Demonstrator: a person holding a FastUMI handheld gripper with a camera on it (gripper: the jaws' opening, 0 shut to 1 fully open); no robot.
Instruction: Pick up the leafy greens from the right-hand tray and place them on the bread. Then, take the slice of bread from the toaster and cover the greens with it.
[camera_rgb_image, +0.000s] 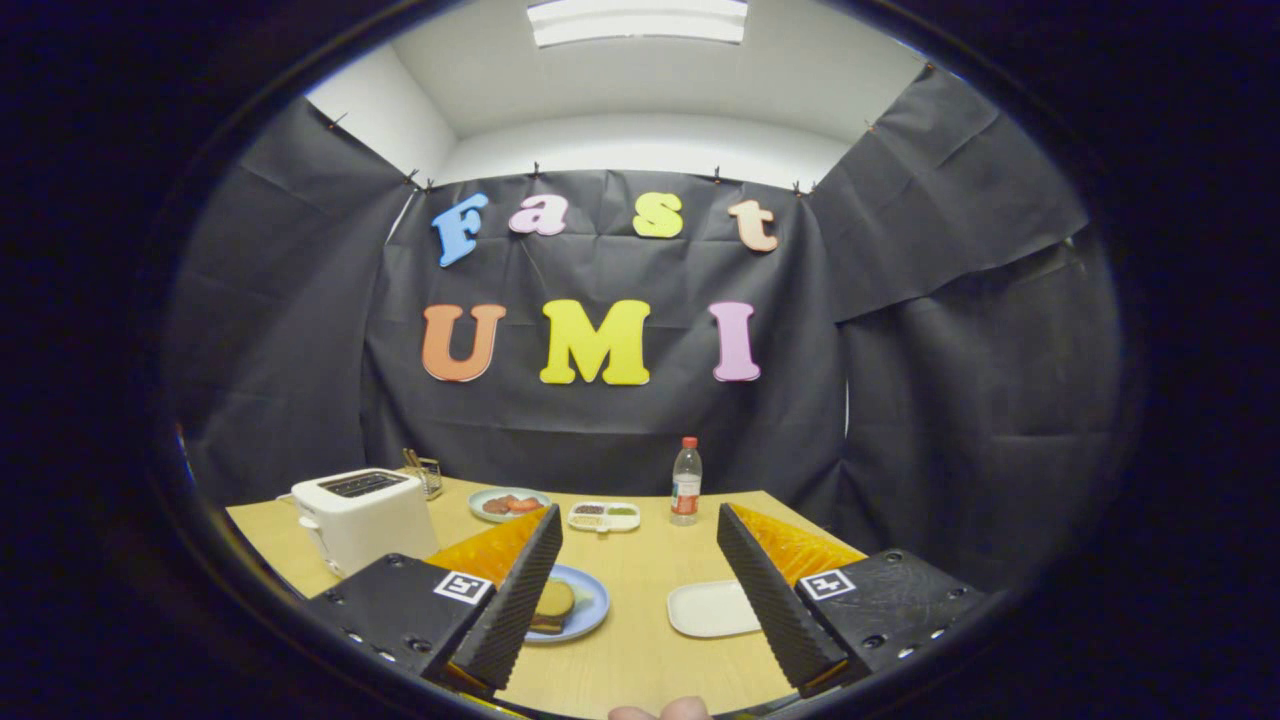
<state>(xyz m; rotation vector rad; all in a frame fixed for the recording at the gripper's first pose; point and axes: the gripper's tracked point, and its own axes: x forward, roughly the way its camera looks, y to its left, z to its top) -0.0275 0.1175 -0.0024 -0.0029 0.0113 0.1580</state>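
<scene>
Black cloth backs the bench, where the tongs hang wide and empty, bread on the near-left plate, no greens showing on the right tray, risking a vain grab.

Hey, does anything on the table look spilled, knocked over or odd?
Nothing stands out. The toaster, bottle and plates sit upright and tidy; the white tray is bare. The tool hangs open above the table.
</scene>
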